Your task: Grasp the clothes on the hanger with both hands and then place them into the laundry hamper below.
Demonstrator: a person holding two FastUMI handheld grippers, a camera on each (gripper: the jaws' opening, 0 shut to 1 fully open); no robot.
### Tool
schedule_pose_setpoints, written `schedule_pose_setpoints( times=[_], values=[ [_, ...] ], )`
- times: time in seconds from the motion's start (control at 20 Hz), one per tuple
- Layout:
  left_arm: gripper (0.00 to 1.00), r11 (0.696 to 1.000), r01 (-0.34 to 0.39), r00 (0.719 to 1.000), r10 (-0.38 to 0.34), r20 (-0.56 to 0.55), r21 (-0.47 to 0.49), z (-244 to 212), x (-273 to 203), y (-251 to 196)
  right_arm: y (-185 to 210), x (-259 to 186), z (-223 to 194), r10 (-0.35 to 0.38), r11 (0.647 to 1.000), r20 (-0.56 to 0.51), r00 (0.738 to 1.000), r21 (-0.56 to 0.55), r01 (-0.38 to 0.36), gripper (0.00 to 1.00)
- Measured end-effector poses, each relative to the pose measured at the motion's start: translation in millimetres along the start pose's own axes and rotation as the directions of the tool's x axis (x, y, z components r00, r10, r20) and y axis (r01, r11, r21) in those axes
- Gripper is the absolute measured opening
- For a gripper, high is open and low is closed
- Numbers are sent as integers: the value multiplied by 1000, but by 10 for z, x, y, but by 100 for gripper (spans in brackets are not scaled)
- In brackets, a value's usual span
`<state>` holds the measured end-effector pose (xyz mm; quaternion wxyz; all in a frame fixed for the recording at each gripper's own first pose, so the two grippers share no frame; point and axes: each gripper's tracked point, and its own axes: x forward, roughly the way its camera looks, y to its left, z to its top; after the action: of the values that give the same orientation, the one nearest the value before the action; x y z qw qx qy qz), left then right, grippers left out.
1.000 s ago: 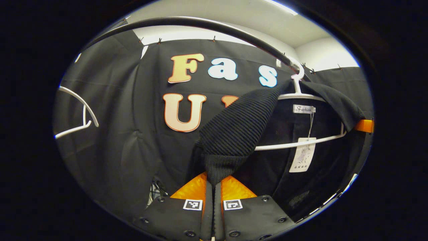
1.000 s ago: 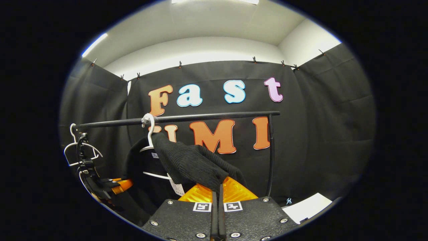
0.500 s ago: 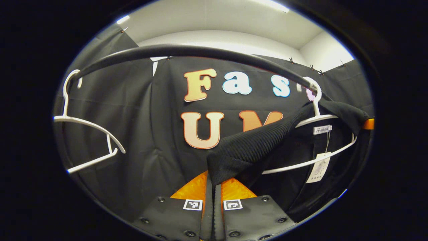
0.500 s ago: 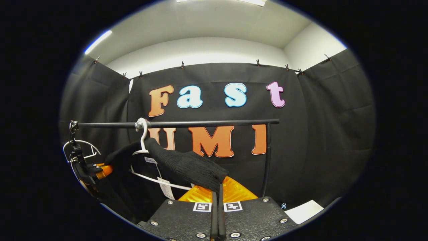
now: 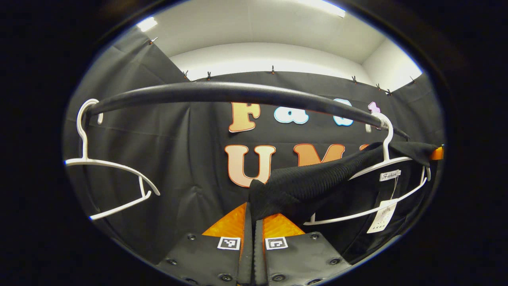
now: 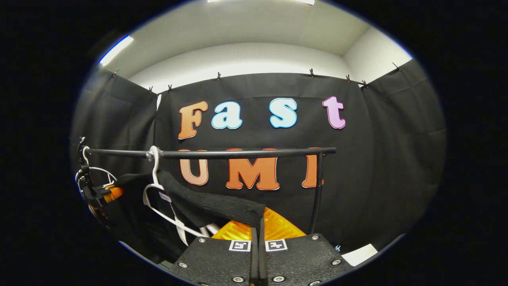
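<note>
Since a second ago both grippers had come down and back – the black rail [image 5: 238, 93] now crossed higher over the left gripper view, and the knit shoulders had been drawn out flatter, nearly level.

In the left gripper view, an empty white hanger [image 5: 107, 169] hung at the rail's left end, well apart from the rest. The left gripper [image 5: 254, 216] sat at bottom centre, its fingers pressed together and pinching the end of a black ribbed sweater [image 5: 313, 182]. That shoulder stretched up to the right toward a second white hanger [image 5: 383, 165], whose hook was still on the rail and which still carried the garment's neck. A grey neck label [image 5: 389, 175] and a white swing tag [image 5: 382, 216] dangled beside the hanger's lower bar. At the far right edge the other gripper [image 5: 436, 153] showed as a small tip against the sweater's other shoulder.

In the right gripper view, the left gripper [image 6: 107, 194] and its black body sat far left under the rail [image 6: 222, 153]. The hanger [image 6: 152, 186] hung tilted, the sweater [image 6: 214, 204] draped over it. The right gripper [image 6: 258, 224] at bottom centre was closed on the sweater's end. The rail's upright post [image 6: 316, 190] stood just right of it. A white sheet [image 6: 359, 254] lay on the floor at lower right.
</note>
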<state>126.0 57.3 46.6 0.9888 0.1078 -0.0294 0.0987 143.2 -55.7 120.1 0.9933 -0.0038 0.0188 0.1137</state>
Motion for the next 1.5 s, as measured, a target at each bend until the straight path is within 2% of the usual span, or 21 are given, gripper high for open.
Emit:
schedule_pose_setpoints(
  times=[0.1,0.15,0.2,0.45,0.65,0.7,0.8,0.85,0.95,1.2,1.35,1.5],
  values=[
    [9,1000,-3,1000,3,-1,-4,6,6,11,-51,133,-66,38,998,-15,999,46,-38,0],
    [9,1000,-7,1000,7,-6,-10,6,-21,4,-70,195,-116,59,996,-22,998,67,-58,5],
    [9,1000,-12,1000,12,-8,-14,12,-54,13,-103,265,-164,76,994,-28,997,78,-73,0],
    [9,1000,-21,1000,21,-11,-6,23,31,-58,-263,580,-385,142,981,-45,989,137,-135,0],
    [9,998,-54,998,53,-35,-19,-64,1,29,-219,823,-763,197,965,-72,978,188,-181,0],
    [9,998,-60,997,59,-46,-26,-101,-10,40,-192,892,-875,211,958,-81,974,214,-189,6],
    [7,997,-77,996,76,-52,-2,-177,22,107,-95,1033,-1097,236,943,-104,966,267,-201,6],
    [7,996,-90,994,91,-55,17,-200,44,140,-54,1097,-1223,246,938,-118,962,280,-205,0],
    [7,993,-109,992,111,-58,38,-257,81,131,43,1171,-1419,259,932,-135,956,293,-211,0],
    [7,991,-129,985,127,-117,-15,-563,116,274,302,1352,-1840,288,915,-183,940,343,-214,0],
    [7,992,-126,982,126,-138,14,-713,162,253,389,1385,-2072,296,908,-207,933,365,-207,0],
    [7,992,-124,977,122,-172,4,-942,217,268,490,1422,-2320,298,906,-244,923,376,-193,0]
  ],
)
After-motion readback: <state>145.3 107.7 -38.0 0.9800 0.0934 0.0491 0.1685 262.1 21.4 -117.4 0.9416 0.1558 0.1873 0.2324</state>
